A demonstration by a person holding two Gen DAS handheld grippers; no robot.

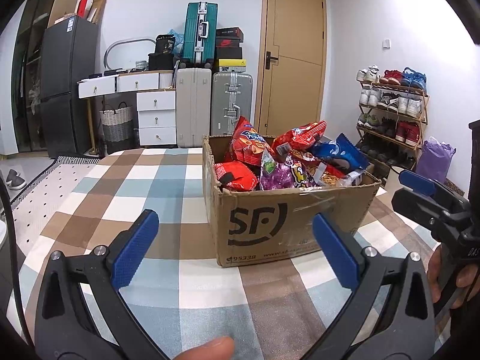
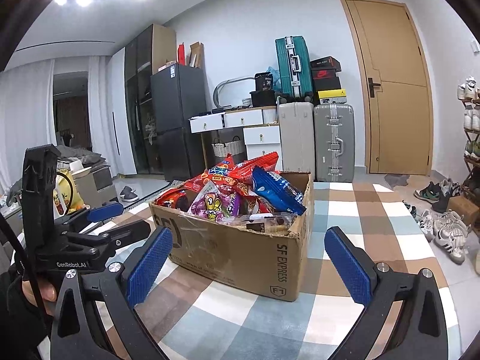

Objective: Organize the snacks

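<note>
Cardboard box [image 1: 288, 210] heaped with snack packets [image 1: 270, 162], at twelve o'clock on checked tabletop [image 1: 135, 180]; left tongs [image 1: 235, 252] and right tongs [image 2: 249, 264] both released, empty; sorting apparently unstarted, nothing laid out.

Cardboard box [image 1: 288, 210] heaped with snack bags [image 1: 252, 147] on a checked cloth [image 1: 144, 186], nearer its far edge, left gripper [image 1: 235, 249] spread wide before it, empty, right gripper [image 1: 420, 186] at the right edge.

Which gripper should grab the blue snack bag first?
Probably the right gripper. The blue snack bag lies on its side of the cardboard box, near that rim. The left gripper, also open, faces the red packets.
</note>
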